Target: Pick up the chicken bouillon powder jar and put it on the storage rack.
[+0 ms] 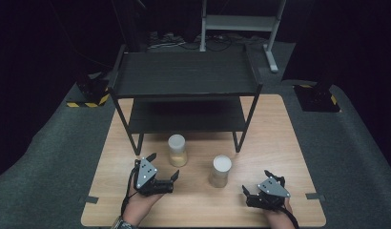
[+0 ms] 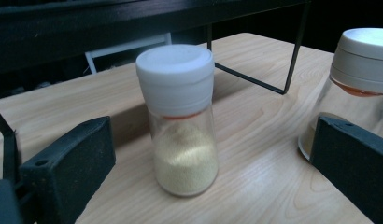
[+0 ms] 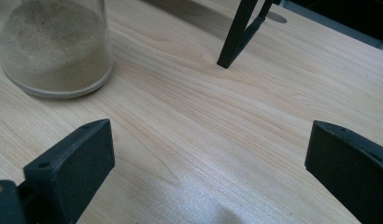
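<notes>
Two glass spice jars with white lids stand upright on the wooden table [image 1: 279,143]. The left jar [image 1: 177,150] holds pale yellow granules; the right jar [image 1: 221,171] holds tan powder. My left gripper [image 1: 163,165] is open just in front of the left jar. In the left gripper view that jar [image 2: 182,121] stands a little beyond the wide-apart fingers [image 2: 68,172], and the other jar [image 2: 358,79] is at the right edge. My right gripper [image 1: 256,181] is open to the right of the right jar [image 3: 54,46], with bare wood between its fingers [image 3: 70,172].
A black two-tier shelf [image 1: 184,76] stands on the far half of the table, its front legs [image 3: 238,32] just behind the jars. Grey carpet [image 1: 50,157] surrounds the table. A white desk frame [image 1: 241,24] stands farther back.
</notes>
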